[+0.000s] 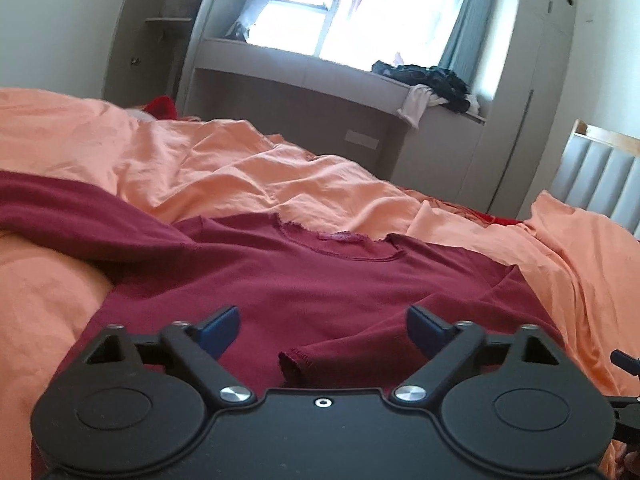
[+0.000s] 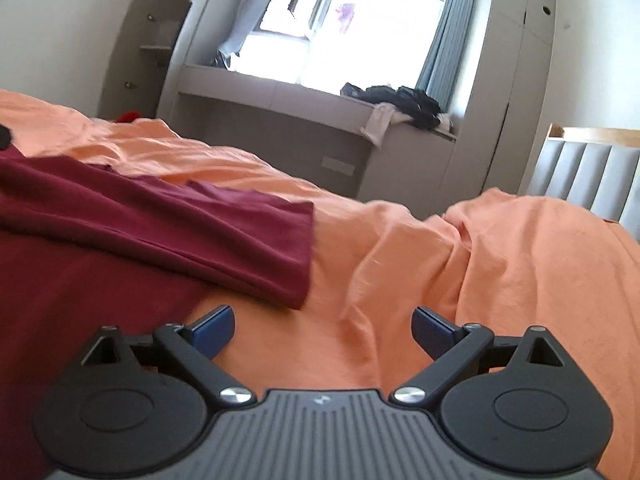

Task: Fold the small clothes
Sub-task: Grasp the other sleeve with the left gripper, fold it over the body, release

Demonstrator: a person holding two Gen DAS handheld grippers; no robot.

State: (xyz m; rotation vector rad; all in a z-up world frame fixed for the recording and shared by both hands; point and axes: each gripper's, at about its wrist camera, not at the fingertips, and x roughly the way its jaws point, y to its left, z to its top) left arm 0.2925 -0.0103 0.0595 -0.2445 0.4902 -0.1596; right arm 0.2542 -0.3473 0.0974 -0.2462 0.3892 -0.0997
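Observation:
A dark red long-sleeved shirt lies spread on the orange bed cover, neckline away from me. One sleeve cuff is folded across the body, just in front of my left gripper, which is open and empty above the shirt's lower part. In the right wrist view the shirt lies at the left, its sleeve end reaching toward the middle. My right gripper is open and empty over the orange cover, right of the shirt.
A grey padded headboard stands at the right. Behind the bed is a window bench with a pile of dark clothes, and tall cabinets. The cover is rumpled in ridges.

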